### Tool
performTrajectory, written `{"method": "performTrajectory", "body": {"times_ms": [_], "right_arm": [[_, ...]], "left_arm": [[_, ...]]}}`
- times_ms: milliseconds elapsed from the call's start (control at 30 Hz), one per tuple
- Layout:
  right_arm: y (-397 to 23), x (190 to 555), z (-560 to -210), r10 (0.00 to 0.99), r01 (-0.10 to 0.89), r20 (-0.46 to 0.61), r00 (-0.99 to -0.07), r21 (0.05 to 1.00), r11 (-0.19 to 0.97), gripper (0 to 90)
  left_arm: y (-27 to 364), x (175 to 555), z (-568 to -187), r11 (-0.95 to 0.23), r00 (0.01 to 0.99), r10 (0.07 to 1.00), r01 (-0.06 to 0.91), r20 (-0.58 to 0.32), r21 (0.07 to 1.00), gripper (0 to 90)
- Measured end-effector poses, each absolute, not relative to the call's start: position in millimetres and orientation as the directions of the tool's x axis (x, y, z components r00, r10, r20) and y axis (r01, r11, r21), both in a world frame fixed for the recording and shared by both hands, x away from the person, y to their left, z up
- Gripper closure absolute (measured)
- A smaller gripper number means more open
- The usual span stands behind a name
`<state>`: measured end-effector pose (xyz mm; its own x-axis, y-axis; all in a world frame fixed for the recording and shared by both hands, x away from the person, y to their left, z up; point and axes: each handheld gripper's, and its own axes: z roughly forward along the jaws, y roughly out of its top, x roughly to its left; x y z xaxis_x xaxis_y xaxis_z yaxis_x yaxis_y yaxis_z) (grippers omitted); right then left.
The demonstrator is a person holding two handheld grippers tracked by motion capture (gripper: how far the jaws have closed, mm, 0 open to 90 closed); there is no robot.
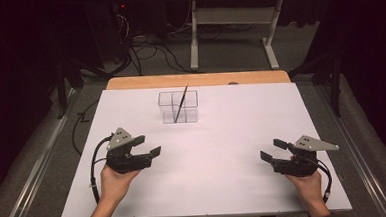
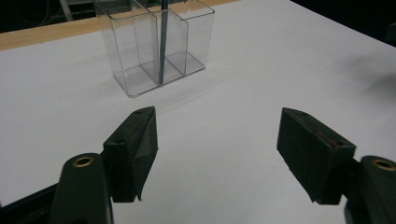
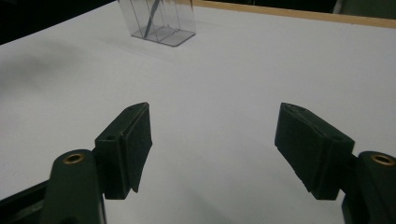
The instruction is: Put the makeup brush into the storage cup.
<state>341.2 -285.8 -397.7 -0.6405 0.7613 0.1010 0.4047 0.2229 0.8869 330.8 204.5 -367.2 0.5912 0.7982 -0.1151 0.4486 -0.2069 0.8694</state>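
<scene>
In the high view we see a clear plastic holder (image 1: 178, 107) in the upper middle of the frame, standing on the white table (image 1: 222, 137). It is divided into compartments, and a thin dark stick (image 1: 180, 103), maybe a pen or a pencil, leans in it with its top tilted toward the upper right. Which compartment holds the lower end, we cannot tell for sure.

The left gripper (image 1: 150, 146) is in the lower left of the frame and the right gripper (image 1: 271, 151) in the lower right, both well apart from the holder. In the left gripper view and the right gripper view the two black jaws stand wide apart with only bare table between them, so both grippers are fully open and hold nothing.

We judge that the stick is light and stiff, with a smooth, narrow shaft that may slip or turn between the pads. It is best to take it on the upper part that rises above the rim, with the jaws closing across the shaft. The holder looks light too, hard and slippery, and probably it tips or slides easily if the stick is pulled sideways. So we would lift along the line of the stick, and the other gripper could steady a wall of the holder.
</scene>
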Motion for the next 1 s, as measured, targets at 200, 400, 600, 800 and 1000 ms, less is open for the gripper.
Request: {"method": "performTrajectory", "body": {"times_ms": [200, 400, 600, 800, 1000], "right_arm": [[-286, 341, -398, 0.761, 0.404, 0.1, -0.641, 0.887, 0.225, 29.1], [-285, 341, -398, 0.76, 0.405, 0.098, -0.642, 0.886, 0.227, 29.1], [-285, 341, -398, 0.76, 0.404, 0.097, -0.643, 0.886, 0.229, 29.2], [-285, 342, -398, 0.759, 0.404, 0.095, -0.644, 0.885, 0.232, 29.2], [-285, 341, -398, 0.759, 0.403, 0.093, -0.644, 0.885, 0.233, 29.2]], "left_arm": [[204, 330, -372, -0.201, 0.583, 0.806, 0.438, -0.107, 0.876, 29.8], [205, 331, -376, -0.198, 0.579, 0.808, 0.446, -0.112, 0.873, 29.8], [205, 332, -381, -0.192, 0.571, 0.811, 0.459, -0.123, 0.867, 29.8], [206, 332, -385, -0.193, 0.566, 0.815, 0.466, -0.123, 0.863, 29.8], [209, 331, -387, -0.172, 0.551, 0.823, 0.466, -0.133, 0.868, 29.8]]}}
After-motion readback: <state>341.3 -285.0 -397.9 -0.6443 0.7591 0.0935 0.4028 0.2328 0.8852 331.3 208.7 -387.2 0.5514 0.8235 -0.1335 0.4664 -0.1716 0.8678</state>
